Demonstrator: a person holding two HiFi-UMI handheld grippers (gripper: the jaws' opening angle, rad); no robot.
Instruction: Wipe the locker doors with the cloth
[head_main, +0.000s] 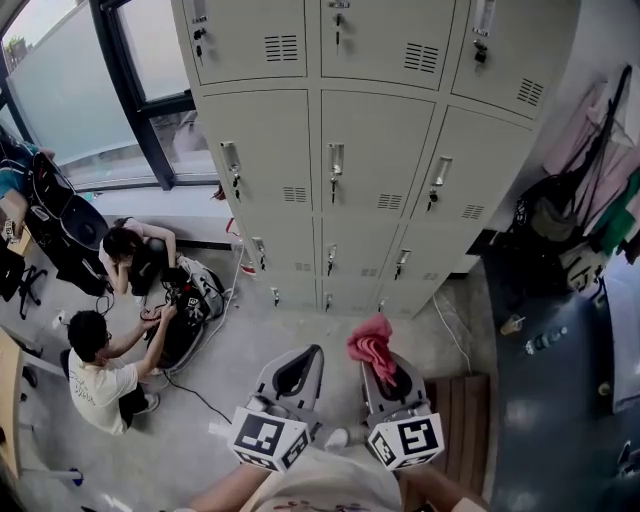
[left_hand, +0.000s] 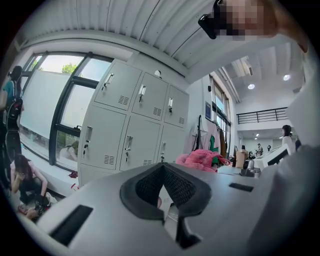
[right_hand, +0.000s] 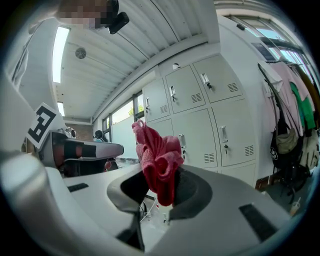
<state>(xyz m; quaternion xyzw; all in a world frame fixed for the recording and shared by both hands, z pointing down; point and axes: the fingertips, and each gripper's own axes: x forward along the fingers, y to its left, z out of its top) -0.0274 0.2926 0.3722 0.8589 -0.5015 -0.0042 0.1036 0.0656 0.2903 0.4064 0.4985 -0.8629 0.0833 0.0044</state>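
A bank of pale grey locker doors stands ahead of me, each door with a handle and vent slots. My right gripper is shut on a crumpled pink cloth, which sticks up from its jaws well short of the lockers. The right gripper view shows the cloth bunched between the jaws of the right gripper, with the lockers behind. My left gripper is beside it, shut and holding nothing. In the left gripper view its jaws meet at the tip; the cloth and lockers show beyond.
Two people sit on the floor at the left with bags and cables. A large window lies left of the lockers. Clothes and bags hang at the right. A wooden slatted platform and bottles lie on the floor at the right.
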